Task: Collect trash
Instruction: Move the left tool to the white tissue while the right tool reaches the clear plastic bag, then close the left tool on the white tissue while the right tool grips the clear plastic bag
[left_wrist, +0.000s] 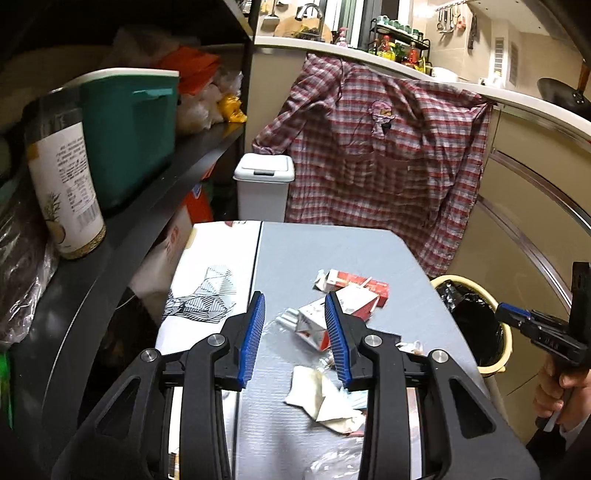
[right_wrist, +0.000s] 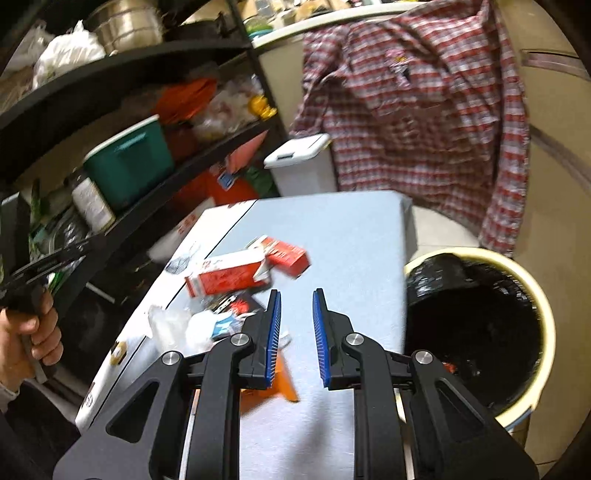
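Note:
Trash lies on the grey table top (left_wrist: 332, 251): red-and-white cartons (left_wrist: 354, 291), a crushed carton (left_wrist: 314, 326) and crumpled white paper (left_wrist: 325, 398). My left gripper (left_wrist: 294, 299) hovers over this pile, open, with nothing between its blue pads. In the right wrist view my right gripper (right_wrist: 297, 293) is open and empty above bare table (right_wrist: 351, 229), right of the cartons (right_wrist: 229, 275), clear plastic (right_wrist: 173, 328) and an orange scrap (right_wrist: 286, 384). A cream bin with a black liner (right_wrist: 480, 325) stands at the table's right edge, also the bin (left_wrist: 476, 325) in the left wrist view.
A black shelf rack (left_wrist: 177, 166) with a teal box (left_wrist: 129, 133) and a white can (left_wrist: 64, 177) lines the left side. A white lidded bin (left_wrist: 263, 184) and a plaid shirt (left_wrist: 388, 162) hung from the counter stand behind the table.

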